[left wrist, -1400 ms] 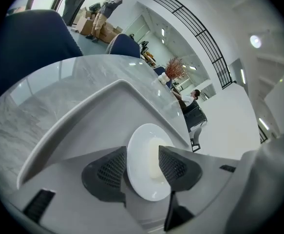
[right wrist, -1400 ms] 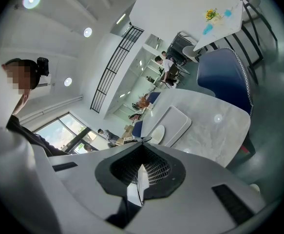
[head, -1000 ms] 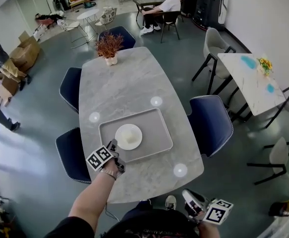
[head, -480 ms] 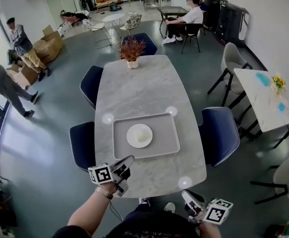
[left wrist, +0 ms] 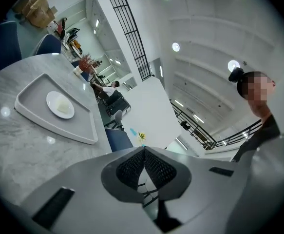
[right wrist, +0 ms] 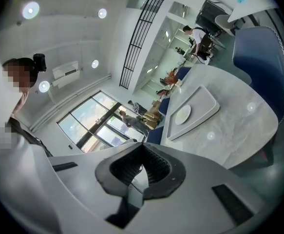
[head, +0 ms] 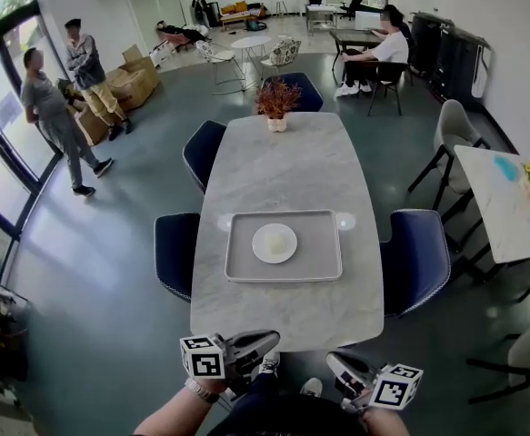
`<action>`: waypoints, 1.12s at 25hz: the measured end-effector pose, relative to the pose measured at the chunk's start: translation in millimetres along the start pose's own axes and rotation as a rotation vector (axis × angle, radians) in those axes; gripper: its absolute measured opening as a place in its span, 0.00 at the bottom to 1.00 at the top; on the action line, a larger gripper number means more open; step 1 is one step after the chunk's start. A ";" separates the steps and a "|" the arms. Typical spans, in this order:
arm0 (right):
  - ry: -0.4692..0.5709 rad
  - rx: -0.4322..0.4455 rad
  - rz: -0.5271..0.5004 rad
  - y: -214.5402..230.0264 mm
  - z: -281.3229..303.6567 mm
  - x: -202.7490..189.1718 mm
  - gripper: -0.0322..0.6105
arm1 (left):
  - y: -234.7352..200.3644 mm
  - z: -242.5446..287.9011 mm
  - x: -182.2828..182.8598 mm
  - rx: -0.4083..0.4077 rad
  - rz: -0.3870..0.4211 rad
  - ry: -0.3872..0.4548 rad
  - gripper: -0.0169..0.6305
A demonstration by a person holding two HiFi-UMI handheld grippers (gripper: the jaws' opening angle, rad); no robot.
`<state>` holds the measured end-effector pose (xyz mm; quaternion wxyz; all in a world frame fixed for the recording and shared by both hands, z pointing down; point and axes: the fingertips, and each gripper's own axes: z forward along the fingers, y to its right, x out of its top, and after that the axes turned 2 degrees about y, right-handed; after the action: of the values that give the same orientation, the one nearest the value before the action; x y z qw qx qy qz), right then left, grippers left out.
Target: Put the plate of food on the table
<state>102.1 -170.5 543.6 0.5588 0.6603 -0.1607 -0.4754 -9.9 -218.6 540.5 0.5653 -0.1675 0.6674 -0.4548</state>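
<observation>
A white plate [head: 275,242] with a pale lump of food sits in the middle of a grey tray [head: 324,266] on the marble table [head: 283,166]. My left gripper [head: 272,339] hangs just short of the table's near edge, shut and empty, well clear of the tray. My right gripper [head: 335,363] is low beside it, also shut with nothing in it. In the left gripper view, the plate [left wrist: 60,105] and tray [left wrist: 83,130] lie far off to the upper left. The right gripper view has the plate [right wrist: 183,115] on its tray [right wrist: 205,99] at a distance.
A potted dry plant [head: 276,103] stands at the table's far end. Blue chairs [head: 175,252] [head: 415,260] flank the table. A second white table [head: 510,203] is at the right. Two people [head: 60,107] stand at the left windows, and another person [head: 387,48] sits at the back.
My left gripper has pulled back from the tray's near-left corner to below the table edge and its jaws have shut. The view has backed away from the table. The plate stayed put.
</observation>
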 end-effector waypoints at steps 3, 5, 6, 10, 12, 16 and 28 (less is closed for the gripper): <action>-0.060 0.035 0.005 0.4 -2.2 -16.8 0.07 | 12.9 -8.6 -30.1 0.012 -0.032 0.011 0.04; -0.100 0.052 0.019 0.1 -3.2 -29.6 0.07 | 21.0 -17.1 -45.7 0.022 -0.052 0.025 0.04; -0.119 0.061 0.028 -0.7 -3.3 -35.2 0.07 | 24.8 -21.1 -51.0 0.027 -0.057 0.036 0.04; -0.177 0.094 0.018 -8.8 1.5 -45.4 0.07 | 35.3 -33.9 -58.6 0.057 -0.078 0.082 0.04; -0.203 0.110 0.002 -17.0 5.2 -50.3 0.07 | 38.5 -41.9 -63.3 0.074 -0.085 0.087 0.04; -0.228 0.138 -0.015 -29.8 13.9 -61.0 0.07 | 45.3 -56.8 -71.1 0.098 -0.106 0.100 0.04; -0.248 0.133 0.009 -60.1 34.5 -120.7 0.07 | 58.2 -119.8 -79.7 0.090 -0.134 0.123 0.04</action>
<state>-4.8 -81.5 546.7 0.4917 0.6312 -0.2625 -0.5394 -77.3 -78.9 535.9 0.4986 -0.1579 0.6671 -0.5305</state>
